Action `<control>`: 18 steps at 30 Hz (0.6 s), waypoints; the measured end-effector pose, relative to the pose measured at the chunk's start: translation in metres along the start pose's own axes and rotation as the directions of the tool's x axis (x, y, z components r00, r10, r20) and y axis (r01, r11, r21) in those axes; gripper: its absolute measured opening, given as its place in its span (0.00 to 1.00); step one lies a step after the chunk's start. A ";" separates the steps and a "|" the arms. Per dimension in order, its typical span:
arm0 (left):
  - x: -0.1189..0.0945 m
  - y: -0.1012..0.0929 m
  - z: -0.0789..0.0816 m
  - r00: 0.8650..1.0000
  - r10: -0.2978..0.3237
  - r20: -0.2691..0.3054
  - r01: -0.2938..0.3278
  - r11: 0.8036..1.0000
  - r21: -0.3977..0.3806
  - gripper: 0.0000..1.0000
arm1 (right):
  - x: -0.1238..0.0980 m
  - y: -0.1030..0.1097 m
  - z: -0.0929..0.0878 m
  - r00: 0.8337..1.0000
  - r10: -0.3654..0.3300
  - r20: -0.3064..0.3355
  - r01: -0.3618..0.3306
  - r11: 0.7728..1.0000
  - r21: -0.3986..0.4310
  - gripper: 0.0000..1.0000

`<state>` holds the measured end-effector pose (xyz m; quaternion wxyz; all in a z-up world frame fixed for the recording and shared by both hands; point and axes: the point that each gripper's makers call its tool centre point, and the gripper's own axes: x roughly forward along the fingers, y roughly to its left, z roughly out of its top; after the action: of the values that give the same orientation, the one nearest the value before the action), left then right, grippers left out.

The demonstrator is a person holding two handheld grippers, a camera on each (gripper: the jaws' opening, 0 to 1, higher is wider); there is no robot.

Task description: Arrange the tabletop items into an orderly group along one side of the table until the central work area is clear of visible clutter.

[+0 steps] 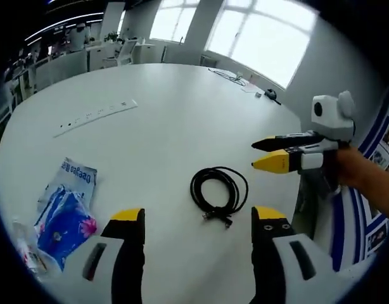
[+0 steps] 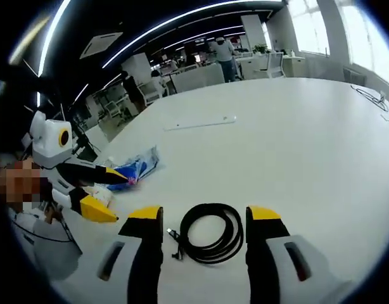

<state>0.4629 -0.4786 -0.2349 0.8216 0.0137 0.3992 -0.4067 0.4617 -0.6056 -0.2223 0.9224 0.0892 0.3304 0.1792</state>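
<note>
A big white table point(image 1: 182, 101) stands in an open office with tall windows on one side. On it lies a black cable point(image 1: 218, 191), wound into a loose coil, with its plug ends sticking out at one side. In the left gripper view the coil lies flat on the table a little ahead of the left gripper point(image 1: 197, 225), whose yellow-tipped jaws stand wide apart and hold nothing. In the right gripper view the same coil lies between the two jaws of the right gripper point(image 2: 204, 223), close to the tips; these jaws are also apart and do not touch the cable as far as I can see.

The right gripper comes into the left gripper view from the right side, above the table edge, held by a hand point(image 1: 365, 174).

Near the left gripper, toward the table edge, lies a blue plastic packet point(image 1: 66, 209) with flower print, and just beside it a clear wrapper point(image 1: 26, 250) whose content I cannot make out. Further across the table lies a long white power strip point(image 1: 96, 116), well apart from the cable. At the far side, near the windows, some thin dark wires point(image 1: 229, 75) and a small dark object point(image 1: 272, 95) rest on the table.
</note>
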 end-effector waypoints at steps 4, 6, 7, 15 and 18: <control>-0.012 0.006 0.000 1.000 0.017 0.015 -0.017 1.000 -0.008 0.70 | 0.000 0.009 0.003 1.000 0.010 -0.002 -0.010 1.000 -0.019 0.52; -0.020 0.011 0.001 0.999 0.028 0.028 -0.028 0.999 -0.017 0.70 | 0.001 0.015 0.006 1.000 0.021 0.003 -0.021 1.000 -0.018 0.52; -0.022 0.012 0.001 0.999 0.030 0.032 -0.030 0.999 -0.019 0.70 | 0.001 0.018 0.007 1.000 0.026 0.002 -0.025 0.999 -0.027 0.52; -0.047 0.023 0.003 0.995 0.065 0.069 -0.062 0.997 -0.036 0.69 | 0.003 0.038 0.019 0.998 0.055 0.012 -0.054 0.997 -0.059 0.52; -0.057 0.028 0.003 0.993 0.081 0.085 -0.078 0.996 -0.044 0.69 | 0.005 0.045 0.023 0.998 0.066 0.013 -0.065 0.995 -0.076 0.52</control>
<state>0.4641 -0.4233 -0.2033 0.8539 -0.0048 0.3703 -0.3657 0.4674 -0.5633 -0.1949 0.9212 0.0665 0.3133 0.2208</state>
